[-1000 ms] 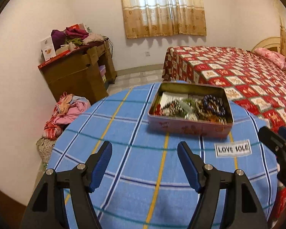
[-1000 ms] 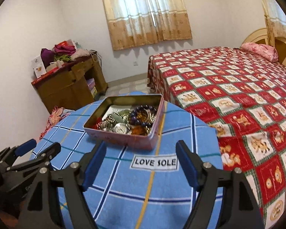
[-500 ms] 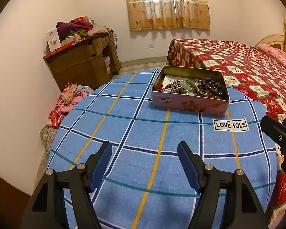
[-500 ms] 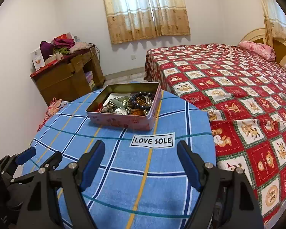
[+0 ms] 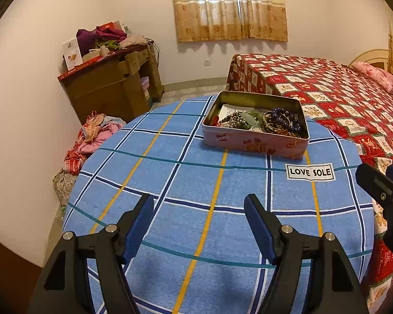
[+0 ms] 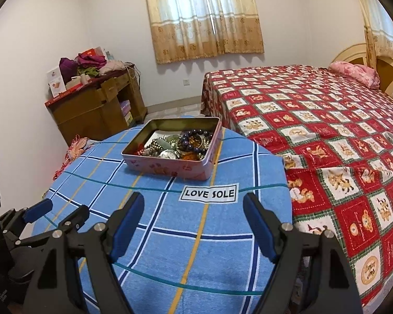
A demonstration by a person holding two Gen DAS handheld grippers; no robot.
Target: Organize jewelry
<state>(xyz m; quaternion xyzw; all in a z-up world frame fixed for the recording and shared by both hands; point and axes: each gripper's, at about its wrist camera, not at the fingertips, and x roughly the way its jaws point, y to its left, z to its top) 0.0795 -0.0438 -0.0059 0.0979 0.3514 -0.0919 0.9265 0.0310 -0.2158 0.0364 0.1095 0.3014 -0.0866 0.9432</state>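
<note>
- The bed [image 6: 314,130] fills my 3 o'clock side, beside the round surface [image 5: 196,196] under its blue checked towel.
- The pink tin [image 5: 254,141] sits at 12 o'clock on the surface, lid off so I can reach in.
- The jewelry [image 6: 180,145] lies heaped inside it: dark beads, a watch, unsorted.
- My left hand-held gripper [image 5: 199,214] and right hand-held gripper [image 6: 194,214] hover with jaws spread, empty, well short of the tin.
</note>
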